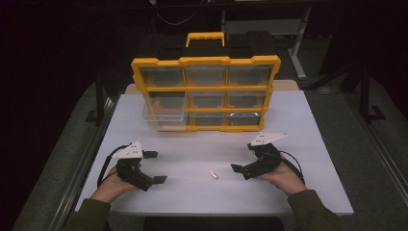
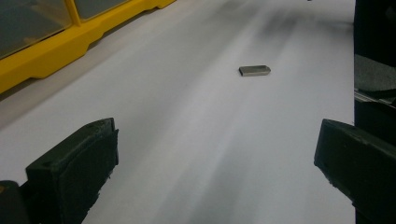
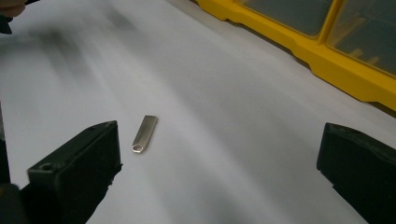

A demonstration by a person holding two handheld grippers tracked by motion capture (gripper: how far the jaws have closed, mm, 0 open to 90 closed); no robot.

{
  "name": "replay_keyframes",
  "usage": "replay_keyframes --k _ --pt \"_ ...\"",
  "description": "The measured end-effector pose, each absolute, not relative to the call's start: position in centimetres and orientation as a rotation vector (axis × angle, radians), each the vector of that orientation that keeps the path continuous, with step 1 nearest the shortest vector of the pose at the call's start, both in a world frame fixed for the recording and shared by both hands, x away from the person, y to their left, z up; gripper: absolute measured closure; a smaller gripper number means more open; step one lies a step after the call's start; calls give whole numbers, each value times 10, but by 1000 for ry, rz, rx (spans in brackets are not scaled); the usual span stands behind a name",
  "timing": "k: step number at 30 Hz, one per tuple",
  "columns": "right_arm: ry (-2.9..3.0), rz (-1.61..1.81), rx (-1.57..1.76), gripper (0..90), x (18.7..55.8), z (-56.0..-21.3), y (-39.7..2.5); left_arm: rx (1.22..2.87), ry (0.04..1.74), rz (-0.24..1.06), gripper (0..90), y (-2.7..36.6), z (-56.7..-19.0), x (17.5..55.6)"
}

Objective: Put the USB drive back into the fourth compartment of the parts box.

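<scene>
High view shows the left gripper point(image 1: 155, 167) and the right gripper point(image 1: 241, 161) resting low over the white table point(image 1: 308, 144), both with jaws spread wide and holding nothing. Between them, nearer the right gripper, lies a small flat metal piece point(image 1: 213, 174), perhaps a USB stick; I cannot tell exactly what it is. Right gripper view puts the piece point(image 3: 144, 133) just ahead of its left jaw, apart from it and lying flat. Left gripper view has it point(image 2: 254, 70) farther ahead, well apart. Beyond both stands a yellow drawer organizer point(image 1: 206, 94), one clear drawer point(image 1: 165, 115) at its lower left pulled out. This looks like the approach before the pick: the right gripper should shift to straddle the piece, lower, then close across its narrow sides.
</scene>
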State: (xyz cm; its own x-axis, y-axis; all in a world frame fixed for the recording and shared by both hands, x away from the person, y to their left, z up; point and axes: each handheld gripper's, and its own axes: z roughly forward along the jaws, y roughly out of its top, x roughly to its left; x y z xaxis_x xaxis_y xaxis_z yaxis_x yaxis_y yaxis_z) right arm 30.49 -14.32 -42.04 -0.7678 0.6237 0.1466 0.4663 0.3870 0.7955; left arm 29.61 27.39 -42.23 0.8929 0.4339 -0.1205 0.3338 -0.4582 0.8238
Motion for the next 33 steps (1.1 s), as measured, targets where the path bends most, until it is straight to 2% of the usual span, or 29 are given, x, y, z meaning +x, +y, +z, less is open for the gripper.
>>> replay_keyframes --k 33 --pt "2522 1343 909 0 316 -415 -115 2087 546 121 0 272 -423 295"
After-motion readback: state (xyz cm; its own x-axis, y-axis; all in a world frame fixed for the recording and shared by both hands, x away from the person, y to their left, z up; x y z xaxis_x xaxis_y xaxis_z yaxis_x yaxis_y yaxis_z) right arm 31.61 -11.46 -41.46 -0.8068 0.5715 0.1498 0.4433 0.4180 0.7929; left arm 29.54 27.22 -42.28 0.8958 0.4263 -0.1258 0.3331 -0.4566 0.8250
